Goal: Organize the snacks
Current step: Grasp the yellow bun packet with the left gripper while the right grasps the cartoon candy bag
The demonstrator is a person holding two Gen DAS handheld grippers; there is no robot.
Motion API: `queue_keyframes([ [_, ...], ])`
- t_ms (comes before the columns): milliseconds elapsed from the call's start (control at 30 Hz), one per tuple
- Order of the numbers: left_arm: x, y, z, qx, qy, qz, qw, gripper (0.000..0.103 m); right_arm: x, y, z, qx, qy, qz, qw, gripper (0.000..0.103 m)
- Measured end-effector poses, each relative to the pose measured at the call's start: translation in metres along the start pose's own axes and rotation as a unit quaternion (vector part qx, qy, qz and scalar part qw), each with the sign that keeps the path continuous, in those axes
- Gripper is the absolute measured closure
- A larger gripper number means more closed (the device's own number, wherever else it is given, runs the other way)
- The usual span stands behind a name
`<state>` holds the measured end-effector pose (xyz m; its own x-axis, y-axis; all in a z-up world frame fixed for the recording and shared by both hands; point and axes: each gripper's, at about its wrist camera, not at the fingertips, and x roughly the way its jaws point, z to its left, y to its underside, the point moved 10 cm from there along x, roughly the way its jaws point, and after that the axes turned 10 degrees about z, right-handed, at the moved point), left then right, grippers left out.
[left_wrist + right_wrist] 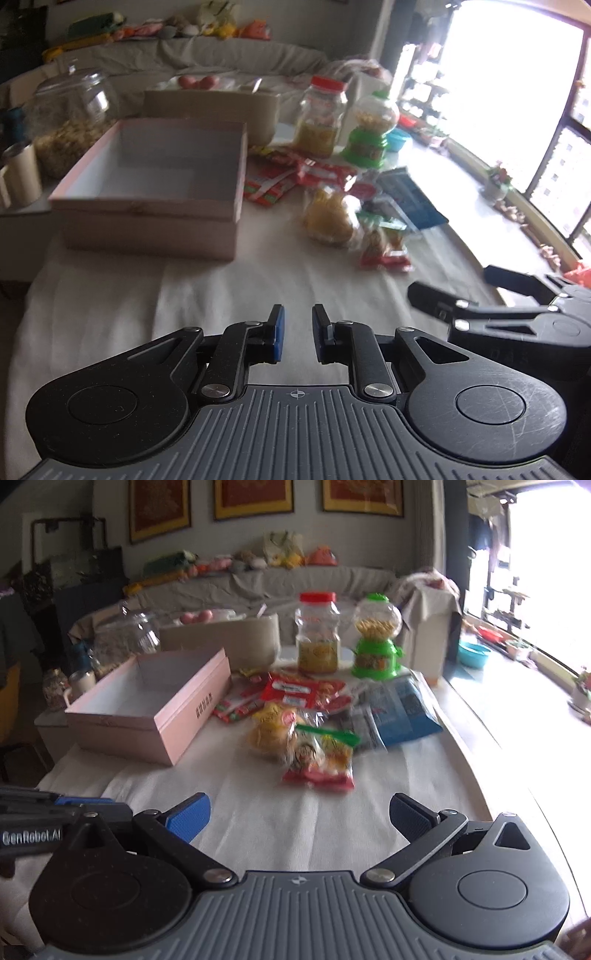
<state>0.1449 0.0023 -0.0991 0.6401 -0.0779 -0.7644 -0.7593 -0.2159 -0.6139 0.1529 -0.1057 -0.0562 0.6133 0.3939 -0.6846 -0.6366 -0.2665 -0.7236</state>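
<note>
In the left wrist view, your left gripper (298, 317) hangs over the white cloth (221, 288) with its blue pads nearly together and nothing between them. The pink box (155, 192) stands open ahead on the left, its long side running away from you. The snack packets (354, 221) lie in a loose heap to the right of the box, apart from it. Behind them stand a jar with a red lid (321, 114) and a green candy dispenser (373, 129), both upright. Your right gripper (454, 291) shows at the right edge.

In the right wrist view, your right gripper (299, 812) has its jaws wide apart and empty. Straight ahead lies a red-bottomed packet (321, 760), its long axis pointing away from you. A blue bag (402, 709) lies flat to its right, slanted.
</note>
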Motion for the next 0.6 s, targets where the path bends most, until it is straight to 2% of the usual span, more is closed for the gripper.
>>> queue_keyframes([
  [67, 0.009, -0.012, -0.003, 0.009, 0.040, -0.003, 0.9991, 0.084, 0.012, -0.004, -0.003, 0.006, -0.038, 0.009, 0.999, 0.000],
  [133, 0.017, -0.019, -0.002, 0.000, 0.068, 0.004, 0.9977, 0.084, 0.026, -0.008, -0.006, 0.003, -0.054, 0.029, 0.998, 0.000],
  [167, 0.021, -0.022, 0.001, -0.003, 0.068, 0.003, 0.9977, 0.084, 0.033, -0.012, -0.009, -0.003, -0.042, 0.031, 0.999, 0.000],
  [267, 0.038, -0.035, 0.011, -0.009, 0.024, 0.011, 0.9996, 0.084, 0.054, -0.031, -0.023, -0.033, 0.034, 0.023, 0.999, 0.000],
  [300, 0.042, -0.038, 0.013, -0.007, 0.023, 0.012, 0.9996, 0.084, 0.062, -0.038, -0.026, -0.040, 0.046, 0.027, 0.998, 0.000],
  [467, 0.050, -0.060, 0.009, 0.002, 0.054, -0.003, 0.9985, 0.084, 0.096, -0.077, -0.033, -0.009, 0.007, 0.050, 0.999, 0.000],
  [533, 0.055, -0.076, -0.004, 0.024, 0.059, -0.019, 0.9978, 0.084, 0.104, -0.093, -0.043, 0.011, 0.013, 0.040, 0.999, 0.001],
  [600, 0.065, -0.091, -0.015, 0.049, 0.042, -0.018, 0.9977, 0.084, 0.107, -0.101, -0.054, 0.031, 0.025, 0.028, 0.999, 0.001],
])
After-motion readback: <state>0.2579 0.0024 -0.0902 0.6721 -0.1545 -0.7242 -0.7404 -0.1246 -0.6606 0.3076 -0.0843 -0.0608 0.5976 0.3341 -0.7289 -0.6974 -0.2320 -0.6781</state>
